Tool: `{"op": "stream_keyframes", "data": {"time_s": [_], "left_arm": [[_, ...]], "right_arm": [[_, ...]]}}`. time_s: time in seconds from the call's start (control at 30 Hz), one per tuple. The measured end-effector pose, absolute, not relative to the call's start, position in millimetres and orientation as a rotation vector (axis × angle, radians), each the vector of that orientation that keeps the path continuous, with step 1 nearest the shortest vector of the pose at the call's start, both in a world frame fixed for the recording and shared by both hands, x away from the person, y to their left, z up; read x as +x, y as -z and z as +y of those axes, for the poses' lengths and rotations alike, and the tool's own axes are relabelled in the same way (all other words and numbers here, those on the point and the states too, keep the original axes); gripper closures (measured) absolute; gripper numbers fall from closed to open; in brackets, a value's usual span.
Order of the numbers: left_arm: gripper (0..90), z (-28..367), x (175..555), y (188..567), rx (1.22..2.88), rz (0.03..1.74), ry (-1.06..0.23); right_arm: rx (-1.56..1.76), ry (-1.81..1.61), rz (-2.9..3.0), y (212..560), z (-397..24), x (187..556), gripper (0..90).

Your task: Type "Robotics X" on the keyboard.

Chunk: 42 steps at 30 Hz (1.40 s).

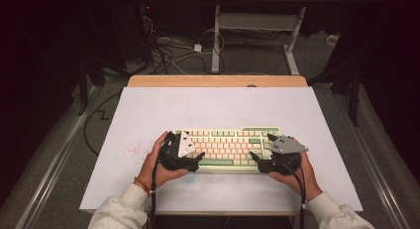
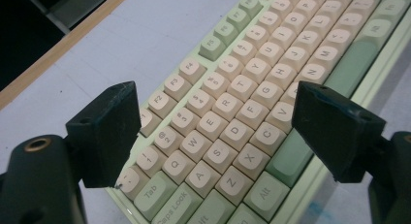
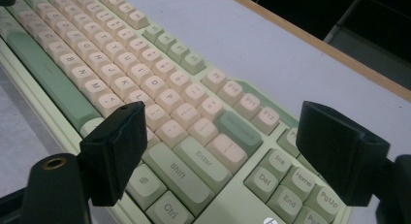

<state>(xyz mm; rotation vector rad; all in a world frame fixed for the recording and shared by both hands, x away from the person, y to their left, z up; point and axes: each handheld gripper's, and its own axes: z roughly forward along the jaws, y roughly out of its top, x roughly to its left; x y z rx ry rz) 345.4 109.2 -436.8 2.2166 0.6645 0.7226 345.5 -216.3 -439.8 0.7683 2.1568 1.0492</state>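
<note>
Sleeved forearms come in from the near edge of the white table [image 1: 148,105], one hand on each gripper. Left gripper [image 1: 198,158] sits at the near-left end of the green and cream keyboard [image 1: 225,142], jaws spread wide above the letter keys [image 2: 220,129], gripping nothing. Right gripper [image 1: 253,157] mirrors it at the near-right end, jaws equally released over the Enter key [image 3: 203,162]. Both point inward toward each other, and the keyboard lies flat at the table's middle.
</note>
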Motion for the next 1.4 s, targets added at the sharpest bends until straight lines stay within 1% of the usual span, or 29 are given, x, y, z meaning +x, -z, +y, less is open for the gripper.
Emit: {"op": "stream_keyframes", "data": {"time_s": [0.73,1.4], "left_arm": [[16.7,125,328,426,2.181,0.659,-0.793],[16.7,142,316,427,2.209,0.620,-0.816]], "right_arm": [[0.771,-1.038,2.104,427,-226,327,20.2],[0.783,-1.024,2.067,420,-251,308,19.7]]}}
